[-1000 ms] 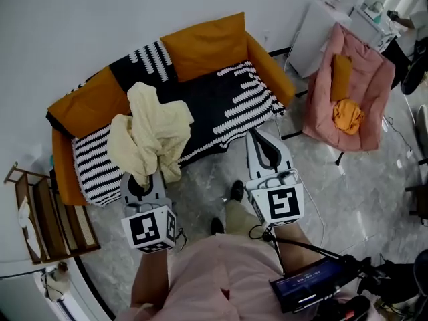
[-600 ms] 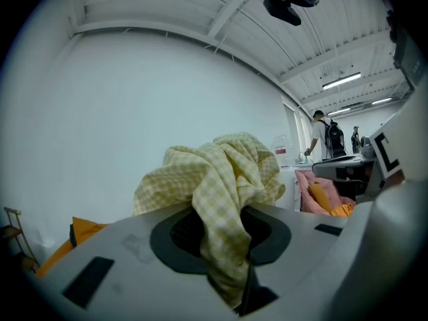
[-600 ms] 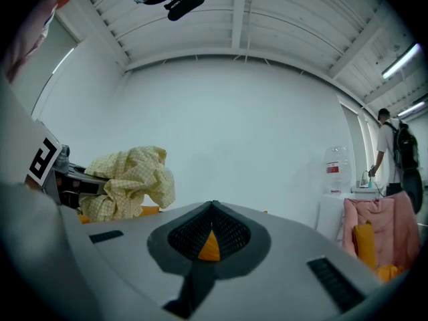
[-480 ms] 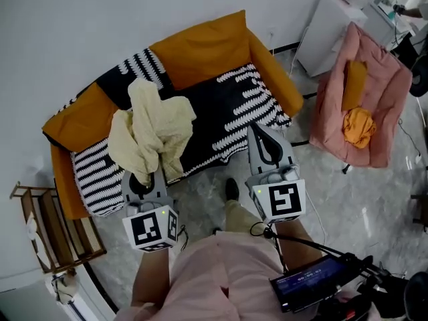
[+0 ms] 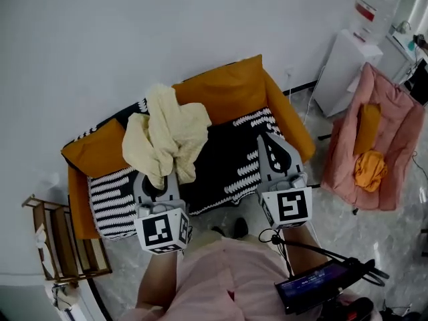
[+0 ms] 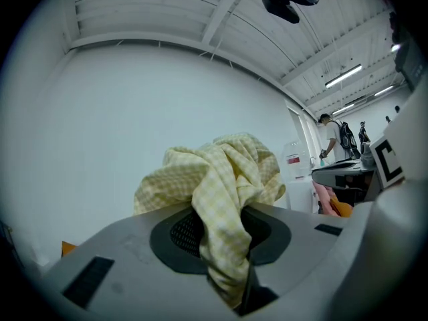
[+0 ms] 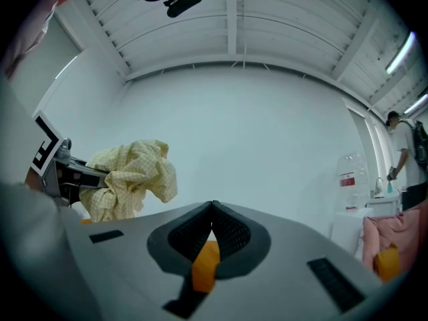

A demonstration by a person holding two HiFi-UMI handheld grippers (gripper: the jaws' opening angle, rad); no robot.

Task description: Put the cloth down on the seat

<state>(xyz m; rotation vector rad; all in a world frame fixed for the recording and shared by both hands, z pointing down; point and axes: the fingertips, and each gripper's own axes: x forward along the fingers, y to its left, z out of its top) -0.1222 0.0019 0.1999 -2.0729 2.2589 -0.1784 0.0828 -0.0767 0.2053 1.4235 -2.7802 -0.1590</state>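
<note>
Pale yellow checked cloth [image 5: 166,134], crumpled into a loose bunch and carried clear of the seat [image 5: 231,162], over which it is seen from the head view against the left half of the sofa [image 5: 227,92]. The cloth is pinched between the fingers of the left gripper [image 5: 159,181]; in the left gripper view the fabric [image 6: 224,192] is shown drawn down through the fingers and piled above them. The right gripper [image 5: 271,139] is held beside it over the right half of the seat, its fingers pressed together with nothing between them; the orange seen in its own view below the fingertips [image 7: 212,209] belongs to the sofa beyond. The seat is covered by a black-and-white striped throw [image 5: 110,192], and orange back and arm cushions surround it. To the right, well apart from the sofa, a pink chair [image 5: 391,109] is shown holding an orange cushion [image 5: 369,122] and, below it, an orange bundle [image 5: 370,170]. A wooden rack [image 5: 50,236] stands on the floor [image 5: 374,239] at the left.
</note>
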